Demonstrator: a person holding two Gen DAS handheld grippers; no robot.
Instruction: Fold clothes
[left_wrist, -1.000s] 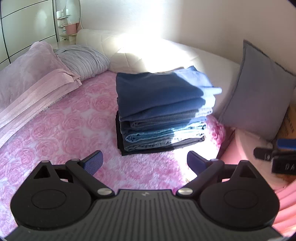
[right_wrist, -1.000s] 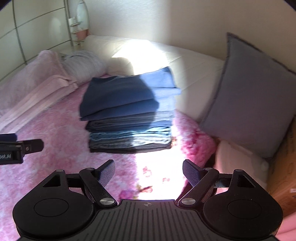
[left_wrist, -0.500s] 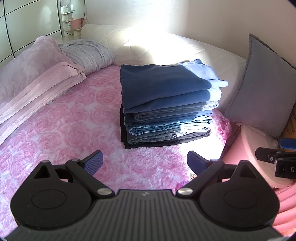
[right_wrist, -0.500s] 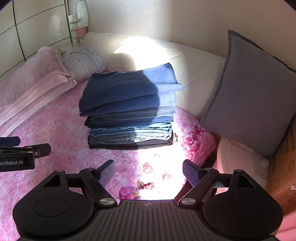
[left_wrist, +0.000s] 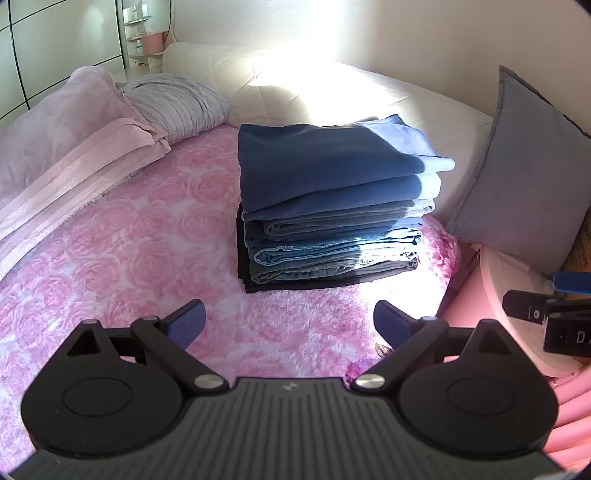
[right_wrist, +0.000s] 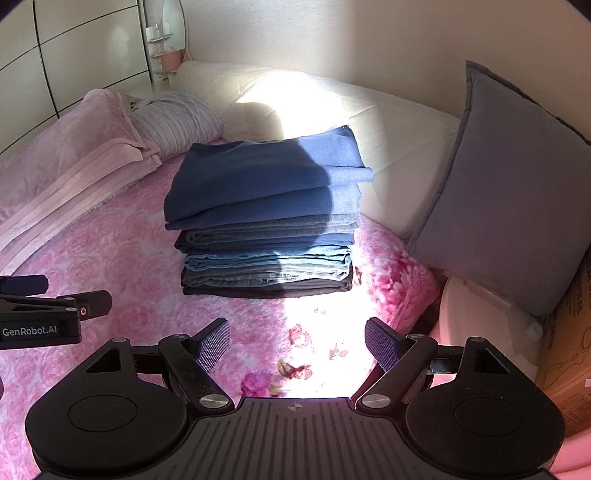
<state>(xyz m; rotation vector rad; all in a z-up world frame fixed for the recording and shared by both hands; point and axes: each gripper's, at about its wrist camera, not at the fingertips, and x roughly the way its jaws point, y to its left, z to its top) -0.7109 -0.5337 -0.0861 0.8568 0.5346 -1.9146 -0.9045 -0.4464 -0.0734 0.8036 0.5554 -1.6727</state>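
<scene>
A neat stack of folded clothes (left_wrist: 332, 206) (right_wrist: 266, 221), dark blue on top, then grey, denim and black at the bottom, rests on the pink rose-patterned bedspread (left_wrist: 147, 240) (right_wrist: 122, 266). My left gripper (left_wrist: 288, 325) hovers open in front of the stack, apart from it, nothing between its blue pads. My right gripper (right_wrist: 297, 341) is likewise open and empty, nearer the bed's right edge. Each gripper shows at the edge of the other's view, the right one (left_wrist: 546, 321) at the far right, the left one (right_wrist: 48, 310) at the far left.
A grey cushion (left_wrist: 524, 166) (right_wrist: 506, 206) leans at the right against the cream headboard (left_wrist: 295, 85). A folded pink blanket (left_wrist: 66, 166) and a striped grey pillow (left_wrist: 177, 107) lie at the left. A pink-and-white round object (right_wrist: 480, 325) and a cardboard box (right_wrist: 569, 339) stand beside the bed.
Both grippers have drawn back and up a little from the stack, which now sits fuller in view. Both stay open; the stack has not moved.
</scene>
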